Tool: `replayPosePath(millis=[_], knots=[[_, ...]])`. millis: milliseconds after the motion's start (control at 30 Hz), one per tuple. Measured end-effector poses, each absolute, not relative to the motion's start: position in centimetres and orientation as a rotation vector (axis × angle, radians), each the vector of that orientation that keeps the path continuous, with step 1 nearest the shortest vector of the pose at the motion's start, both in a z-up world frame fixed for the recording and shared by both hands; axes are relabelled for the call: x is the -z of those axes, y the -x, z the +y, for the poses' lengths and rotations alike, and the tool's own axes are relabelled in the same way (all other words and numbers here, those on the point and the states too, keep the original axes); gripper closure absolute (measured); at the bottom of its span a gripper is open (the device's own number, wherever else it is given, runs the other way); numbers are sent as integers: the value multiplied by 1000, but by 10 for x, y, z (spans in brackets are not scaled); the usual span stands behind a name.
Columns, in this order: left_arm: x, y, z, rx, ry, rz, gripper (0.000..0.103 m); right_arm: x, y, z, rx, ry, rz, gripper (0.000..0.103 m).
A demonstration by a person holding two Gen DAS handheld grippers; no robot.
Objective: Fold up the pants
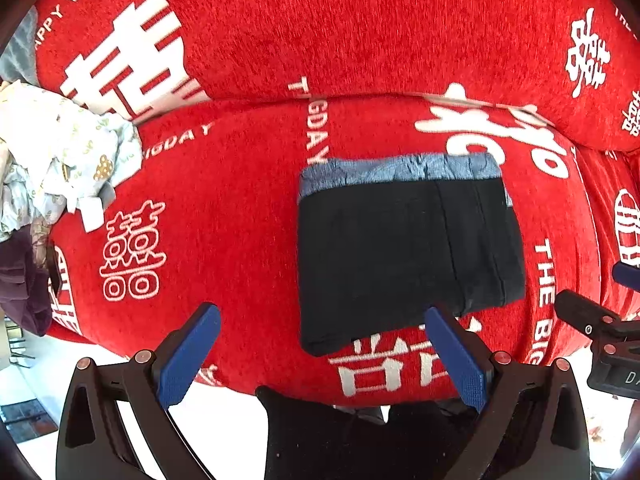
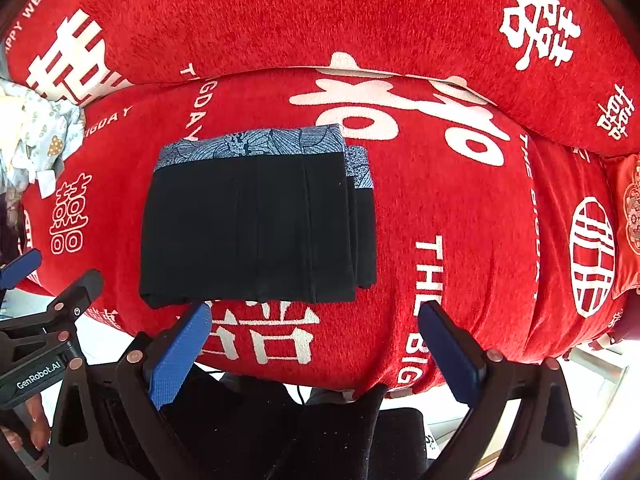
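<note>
Closest to me are my own two grippers, both hanging just off the front edge of the seat. My left gripper (image 1: 322, 322) has its blue-padded fingers (image 1: 188, 360) spread wide with nothing between them; the right-hand pad overlaps the near corner of the pants from this angle, but I can't tell if it's actually touching the fabric. My right gripper (image 2: 314, 320) is the same deal: blue pads (image 2: 178, 356) wide apart, empty, with the left pad tip sitting just at the near hem. Each gripper pokes into the edge of the other one's camera. Below them there's dark fabric, looks like my legs, and a pale floor.

Next up, the black pants with a blue-grey patterned waistband (image 2: 256, 224) lie folded into a compact rectangle on the red plush sofa cover with white characters and lettering (image 2: 460, 208). The waistband end points away from me, towards the backrest. On the right side, the folded layers are stepped a bit, so a second strip of waistband peeks out beside the top one.

Further left on the seat, well apart from the pants, there's a crumpled heap of pale floral-print clothes (image 1: 60, 152), with something dark purple below it at the seat's edge.

Farthest back is the red backrest cushion (image 1: 320, 20).
</note>
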State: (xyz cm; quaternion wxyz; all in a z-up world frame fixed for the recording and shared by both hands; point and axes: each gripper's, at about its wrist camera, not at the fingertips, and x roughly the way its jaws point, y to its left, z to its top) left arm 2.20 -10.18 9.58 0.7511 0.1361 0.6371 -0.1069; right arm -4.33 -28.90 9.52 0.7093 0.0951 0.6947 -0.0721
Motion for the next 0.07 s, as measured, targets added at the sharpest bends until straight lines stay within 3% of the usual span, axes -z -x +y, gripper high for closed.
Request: replayPosePath(millis=[67], knots=[[-97, -23, -102, 253, -288, 1385, 0, -95, 42, -290, 161, -212, 1542, 0]])
